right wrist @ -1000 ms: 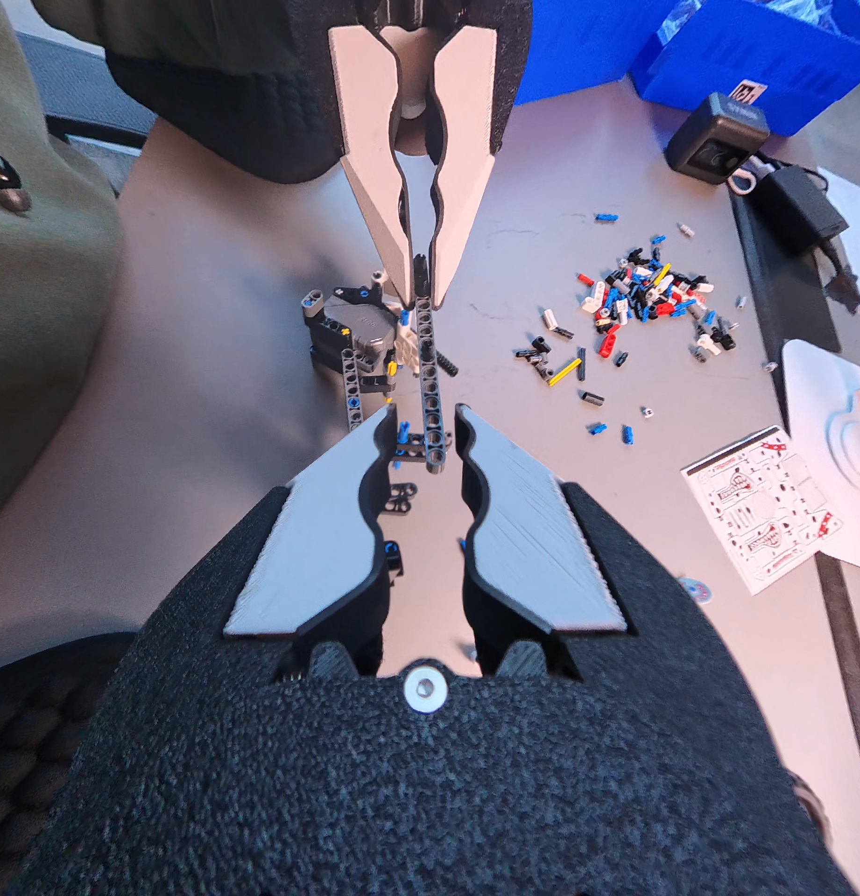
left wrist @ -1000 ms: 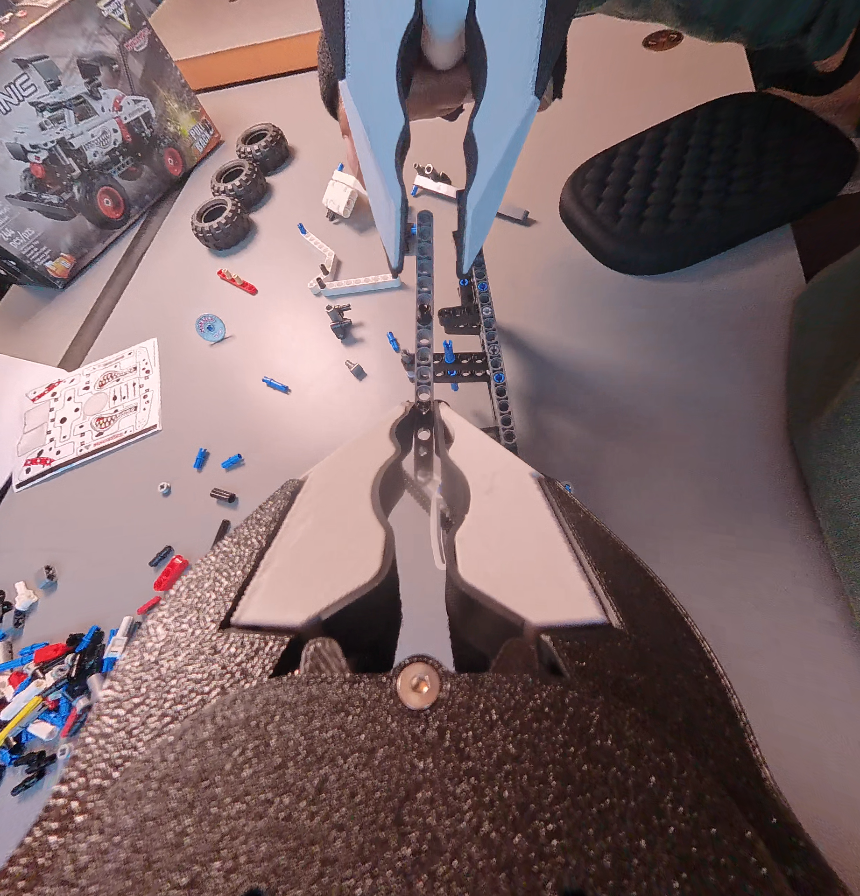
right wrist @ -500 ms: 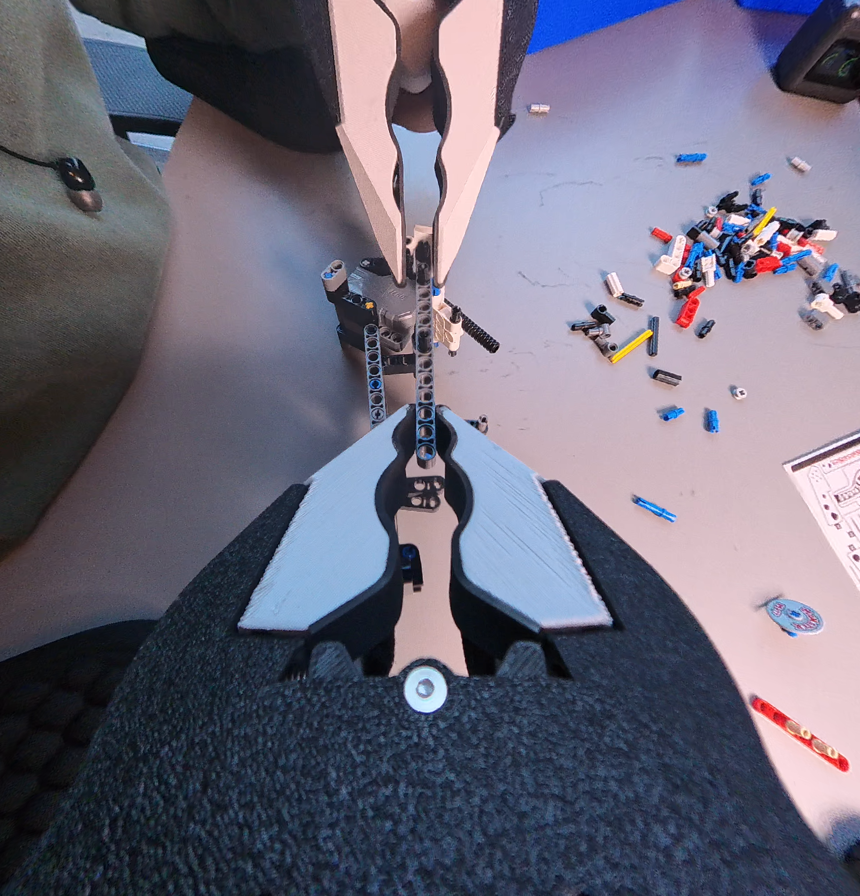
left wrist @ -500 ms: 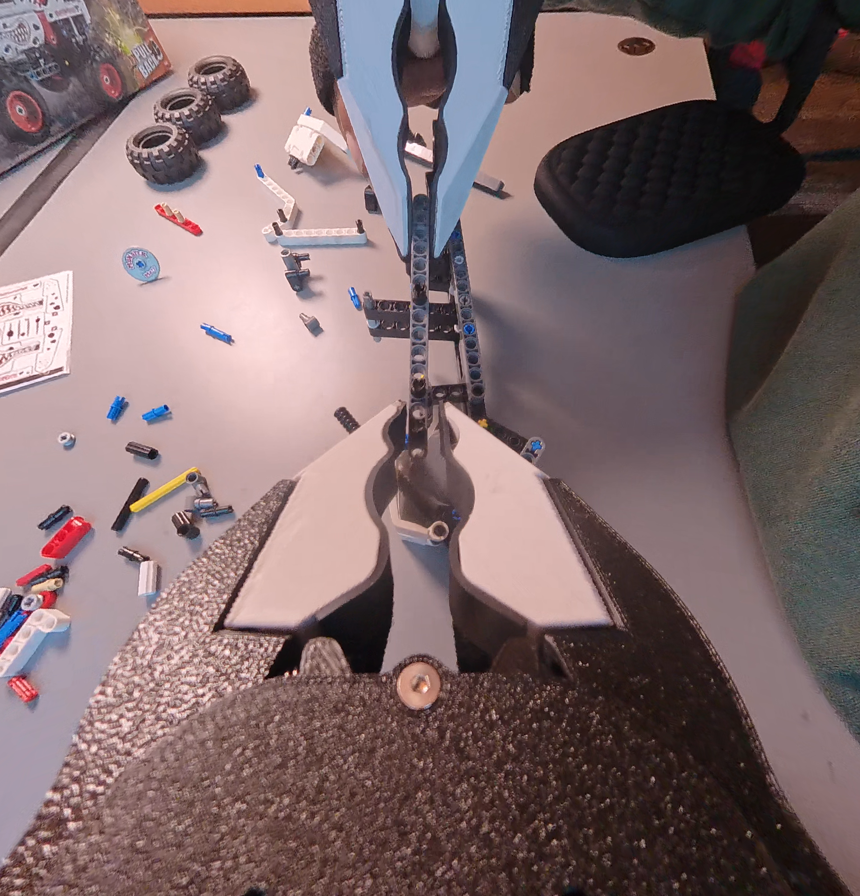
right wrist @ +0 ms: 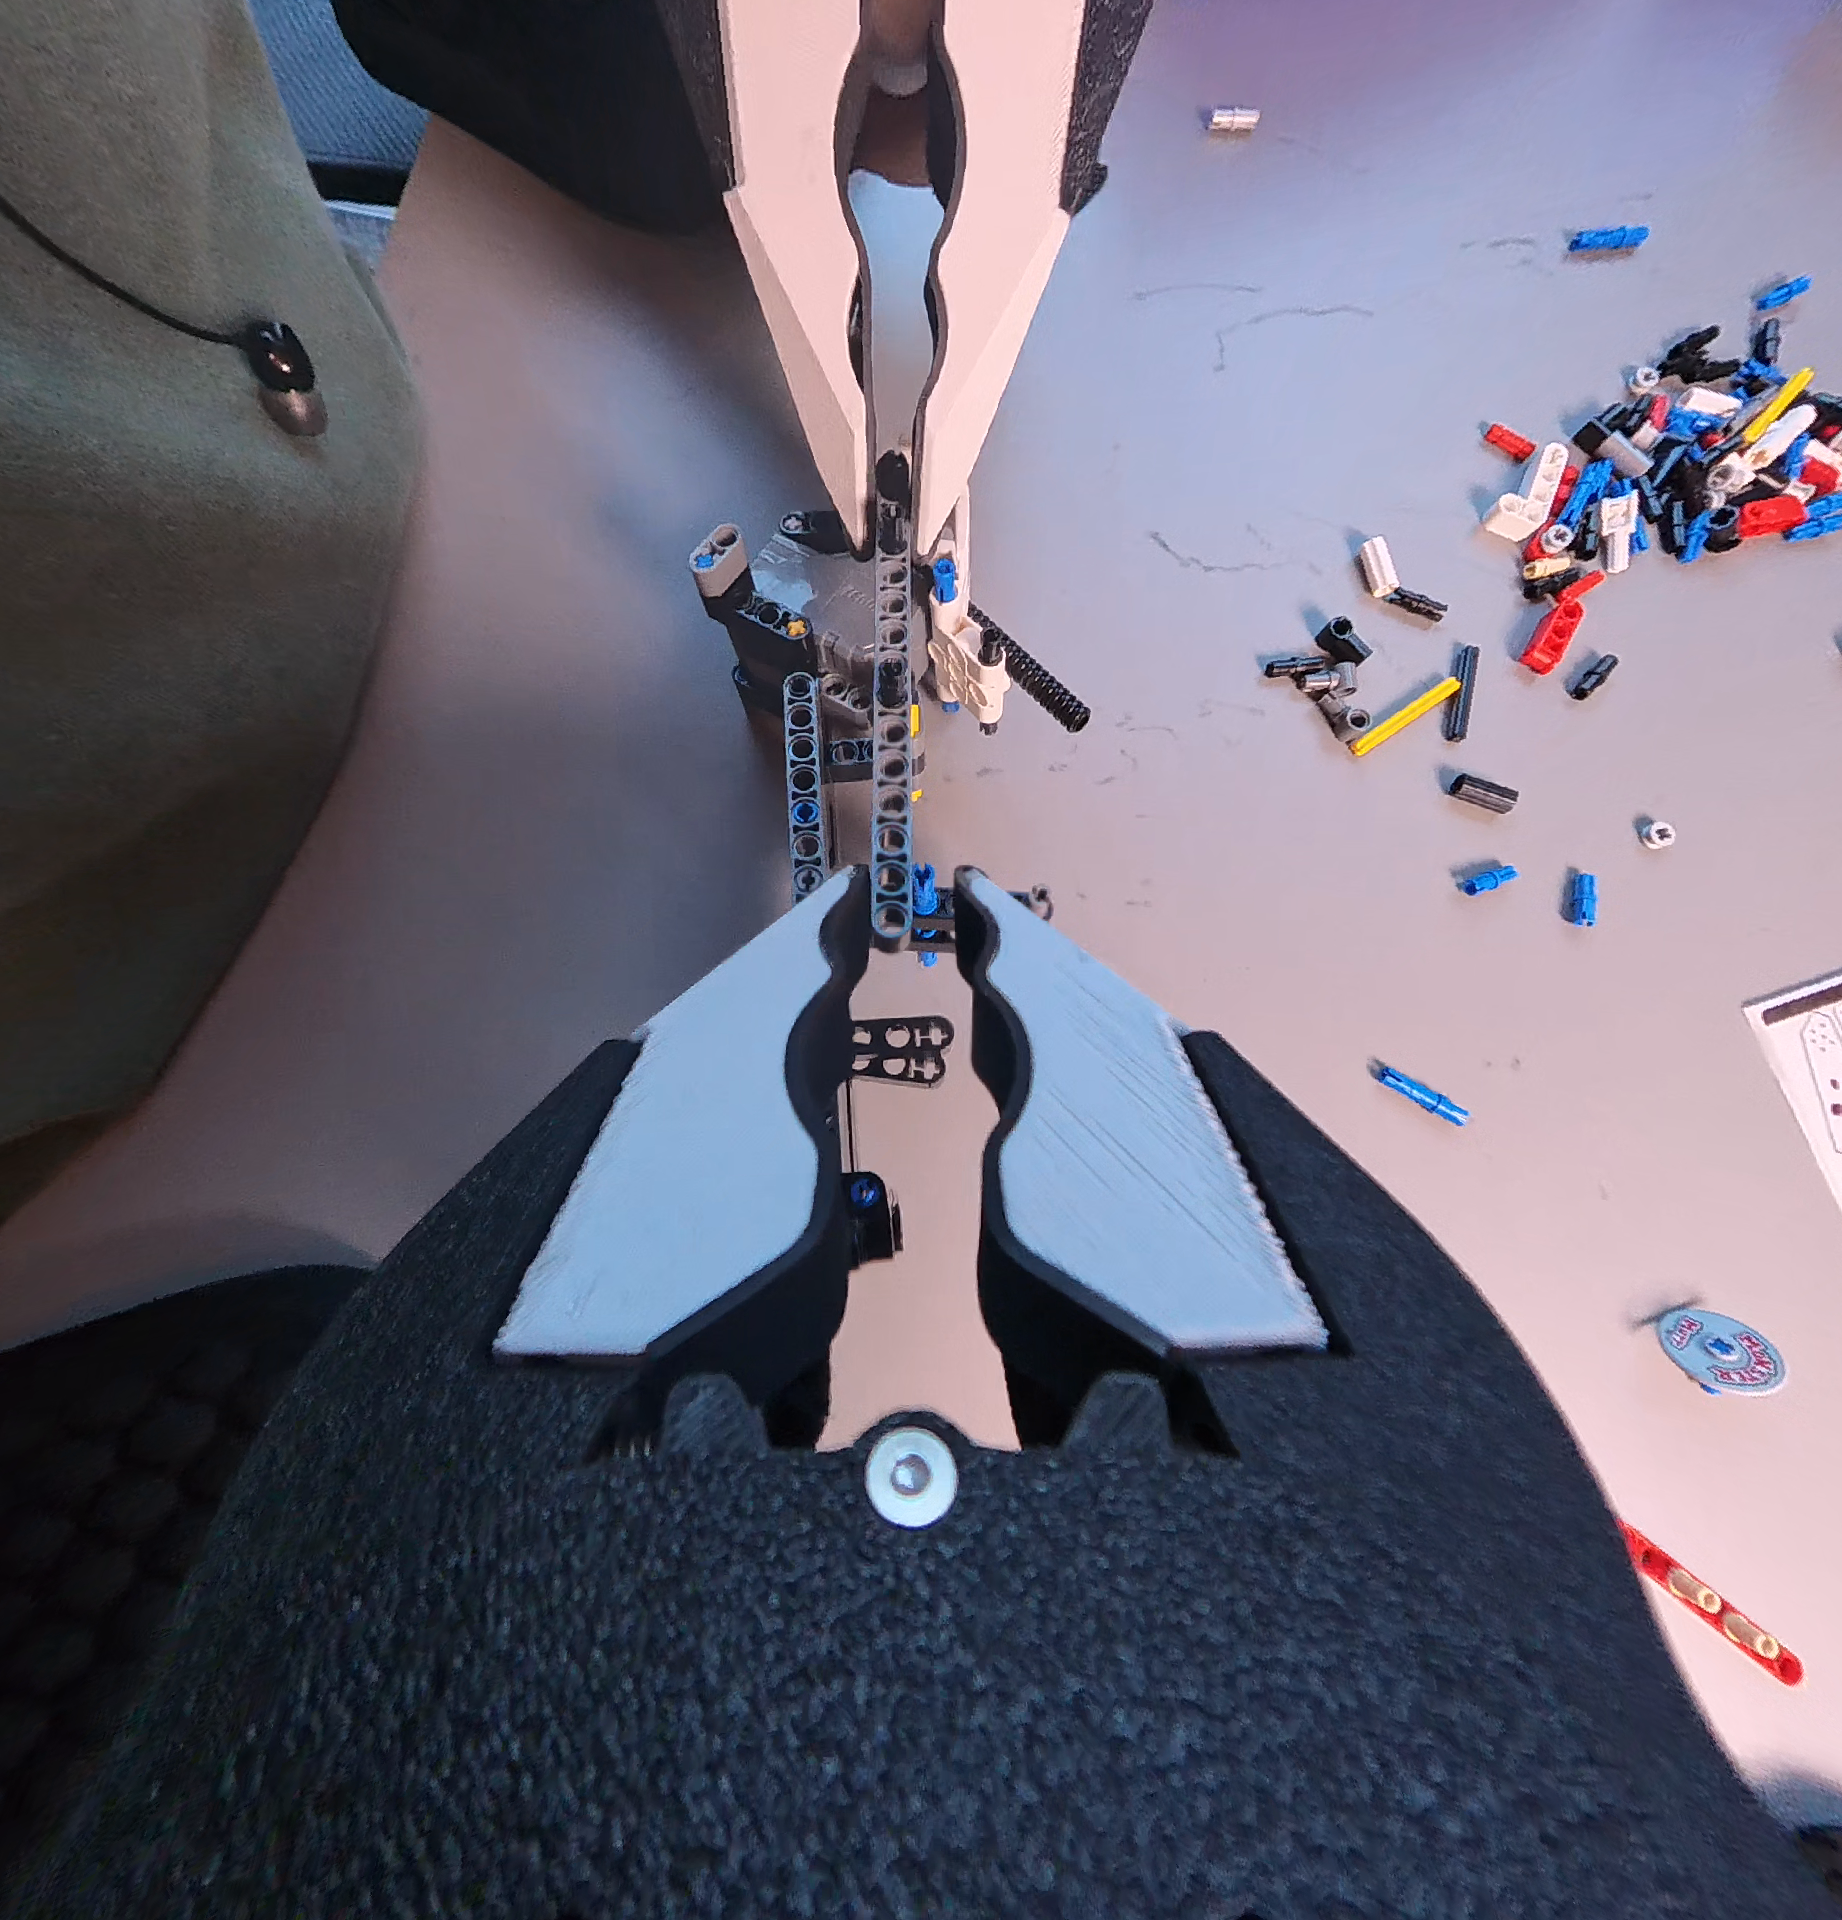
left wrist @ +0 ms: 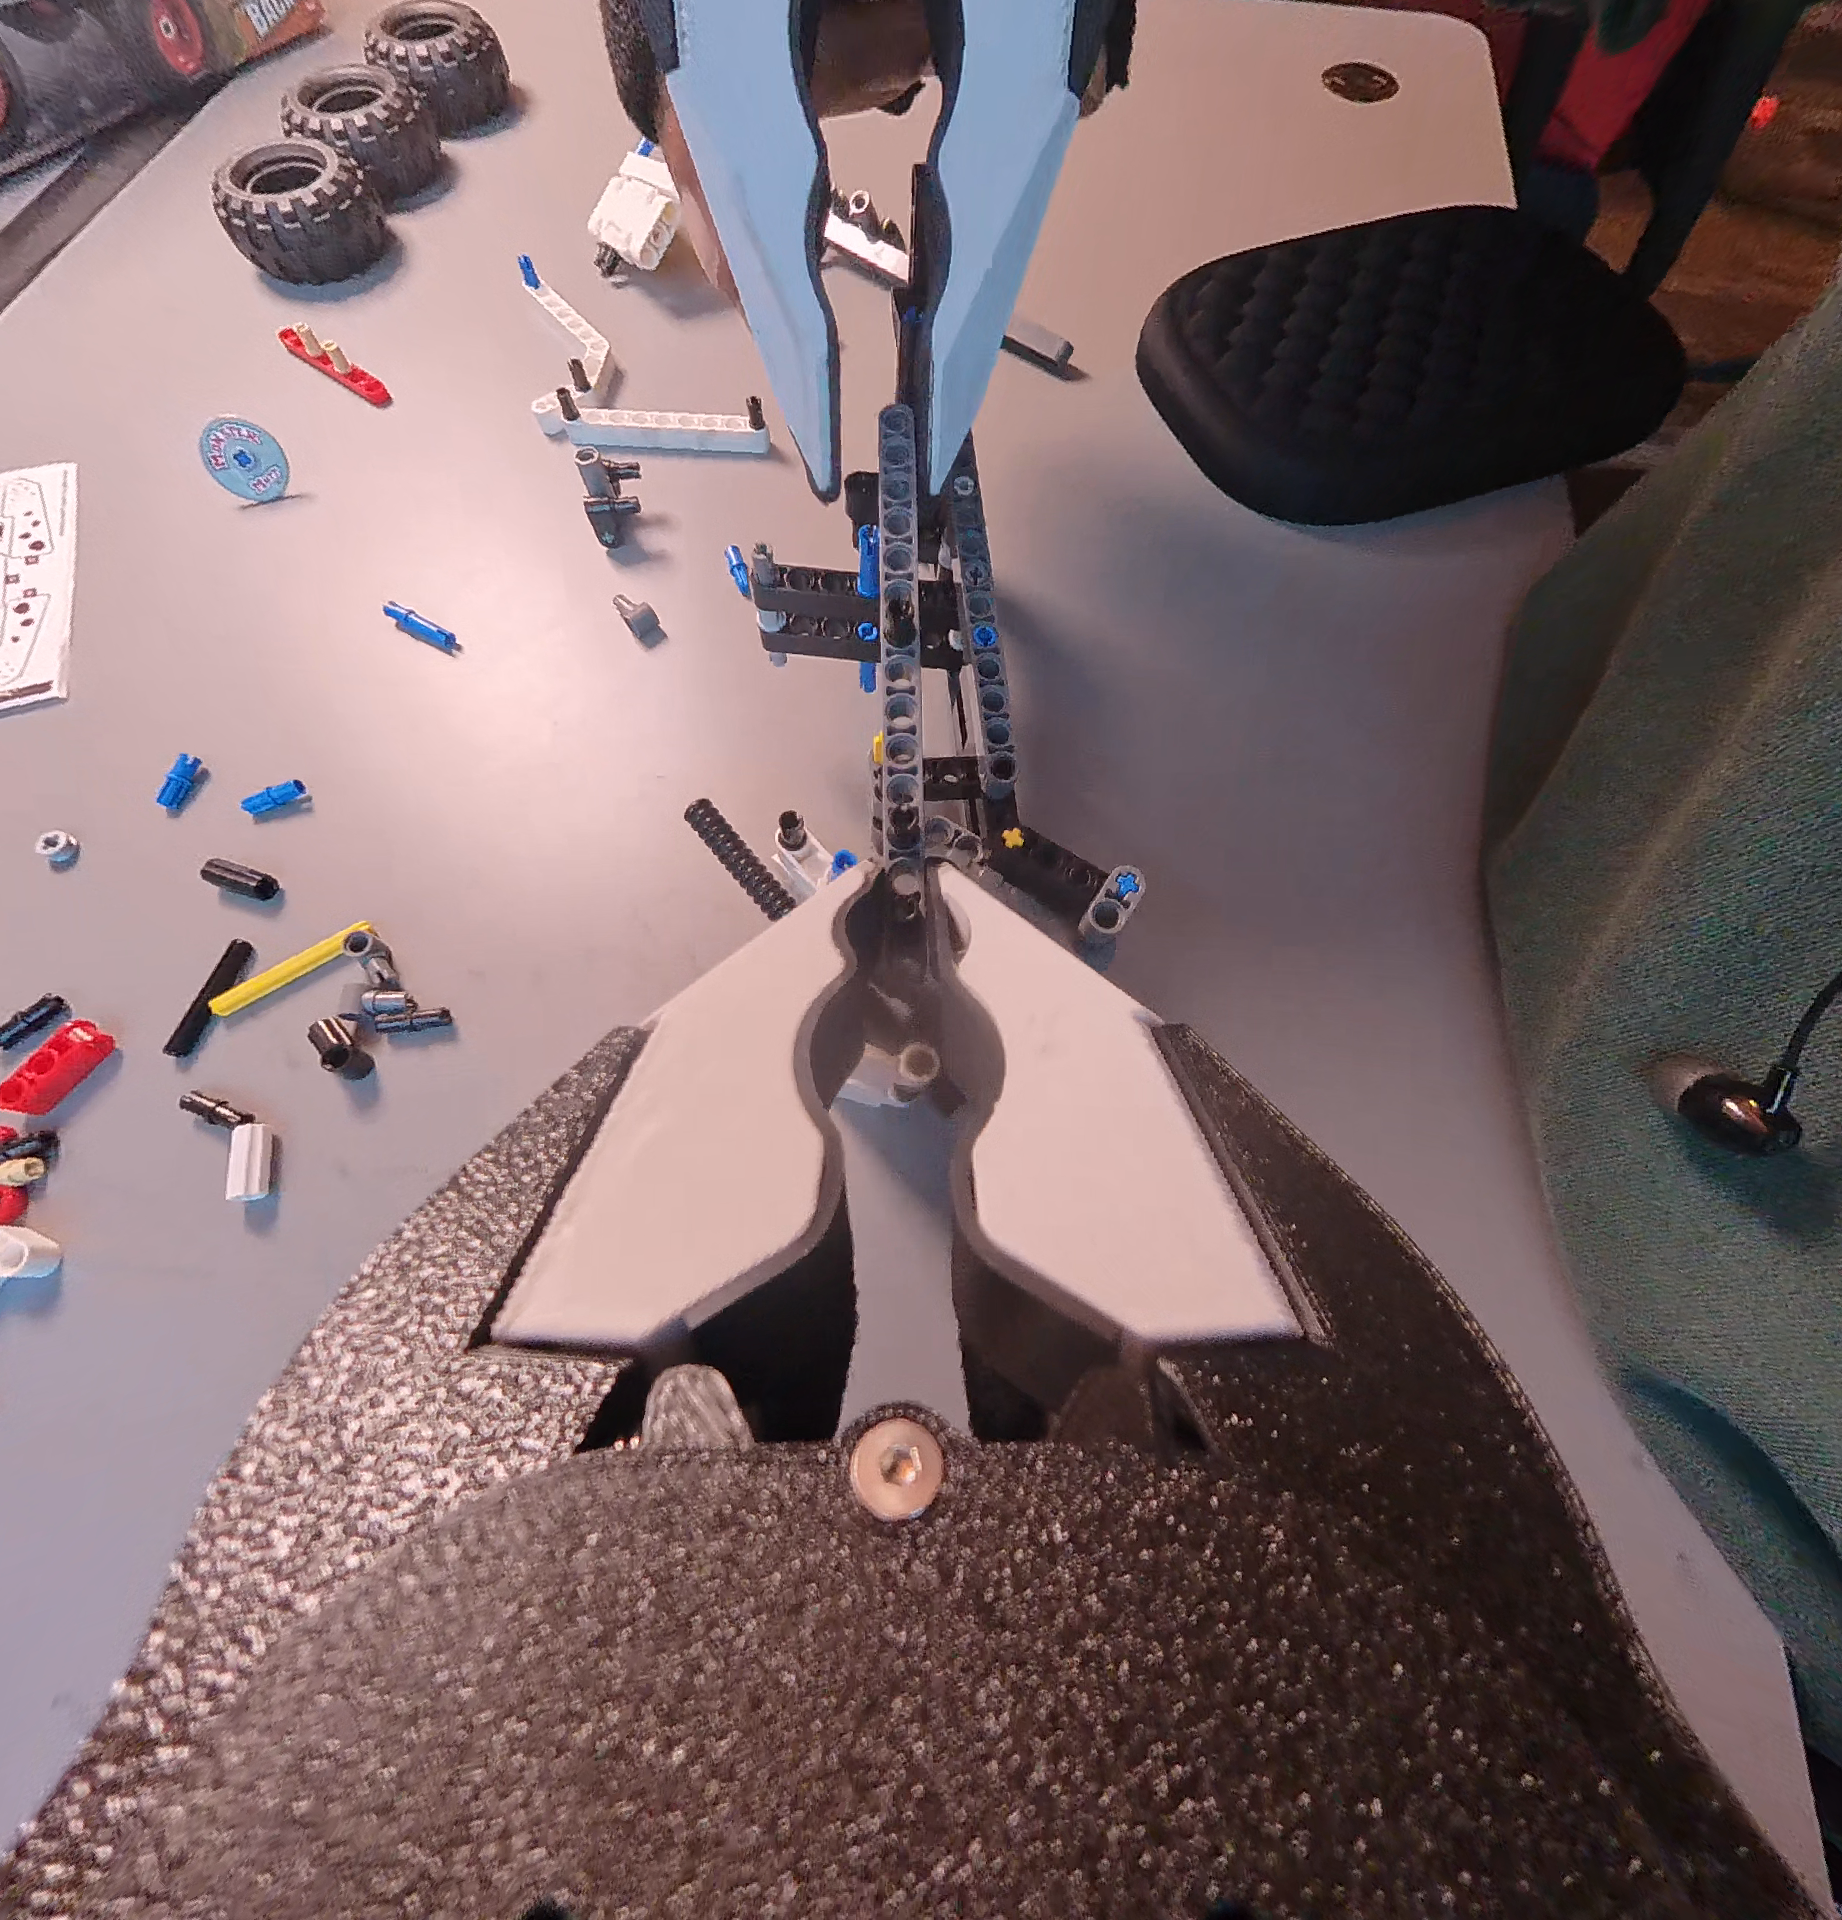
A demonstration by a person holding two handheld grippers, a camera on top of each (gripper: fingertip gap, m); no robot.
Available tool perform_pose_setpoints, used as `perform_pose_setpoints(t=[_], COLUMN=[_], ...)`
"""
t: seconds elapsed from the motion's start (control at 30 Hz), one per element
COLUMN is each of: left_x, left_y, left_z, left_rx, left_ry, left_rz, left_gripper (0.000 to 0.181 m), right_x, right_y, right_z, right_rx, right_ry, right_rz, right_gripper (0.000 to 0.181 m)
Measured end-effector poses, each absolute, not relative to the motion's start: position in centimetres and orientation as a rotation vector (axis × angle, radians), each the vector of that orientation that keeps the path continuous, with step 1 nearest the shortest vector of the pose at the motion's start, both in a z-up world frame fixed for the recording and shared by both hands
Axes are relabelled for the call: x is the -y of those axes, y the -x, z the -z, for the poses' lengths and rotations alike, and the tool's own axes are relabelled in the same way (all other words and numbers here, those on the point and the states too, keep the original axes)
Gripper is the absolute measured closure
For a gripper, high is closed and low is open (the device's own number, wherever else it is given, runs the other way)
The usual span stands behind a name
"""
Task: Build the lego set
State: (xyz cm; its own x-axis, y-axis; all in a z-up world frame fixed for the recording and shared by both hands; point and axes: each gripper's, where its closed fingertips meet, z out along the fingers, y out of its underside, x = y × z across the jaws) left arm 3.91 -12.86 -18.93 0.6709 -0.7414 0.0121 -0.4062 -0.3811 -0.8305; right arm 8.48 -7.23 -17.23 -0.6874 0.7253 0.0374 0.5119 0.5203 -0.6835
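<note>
Two handheld grippers meet nose to nose over a half-built lego frame [left wrist: 901, 665] on the grey tabletop [left wrist: 1260, 779]. The left gripper [left wrist: 904, 896] has its jaws clamped on the frame's near end; the right gripper [right wrist: 904, 891], jaws narrowly parted, straddles the long grey beam [right wrist: 893, 748] without pinching it. In the left wrist view, three black tyres [left wrist: 361, 166] sit at 11 o'clock, loose pieces [left wrist: 273, 997] at 9 o'clock, a black chair seat [left wrist: 1405, 364] at 1 o'clock.
</note>
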Motion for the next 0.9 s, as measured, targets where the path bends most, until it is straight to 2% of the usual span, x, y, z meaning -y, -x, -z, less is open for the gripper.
perform_pose_setpoints(t=[0.17, 0.63, 0.7, 0.9], left_x=[12.8, 12.8, 12.8, 12.9], left_y=[-3.5, -3.1, -3.0, -2.3], left_z=[19.1, 19.1, 18.9, 18.4], left_rx=[-0.843, -0.790, -0.774, -0.717], left_ry=[2.053, 2.083, 2.079, 2.049], left_rz=[0.474, 0.468, 0.470, 0.490], left_gripper=[0.174, 0.174, 0.174, 0.174], right_x=[6.8, 6.4, 6.3, 4.9], right_y=[-8.6, -7.5, -7.5, -10.4], right_z=[17.4, 17.7, 17.3, 15.8], right_rx=[2.498, 2.598, 2.587, 2.555], right_ry=[1.012, 0.984, 0.997, 1.123], right_rz=[-0.891, -0.833, -0.851, -0.913], right_gripper=[0.174, 0.174, 0.167, 0.130])
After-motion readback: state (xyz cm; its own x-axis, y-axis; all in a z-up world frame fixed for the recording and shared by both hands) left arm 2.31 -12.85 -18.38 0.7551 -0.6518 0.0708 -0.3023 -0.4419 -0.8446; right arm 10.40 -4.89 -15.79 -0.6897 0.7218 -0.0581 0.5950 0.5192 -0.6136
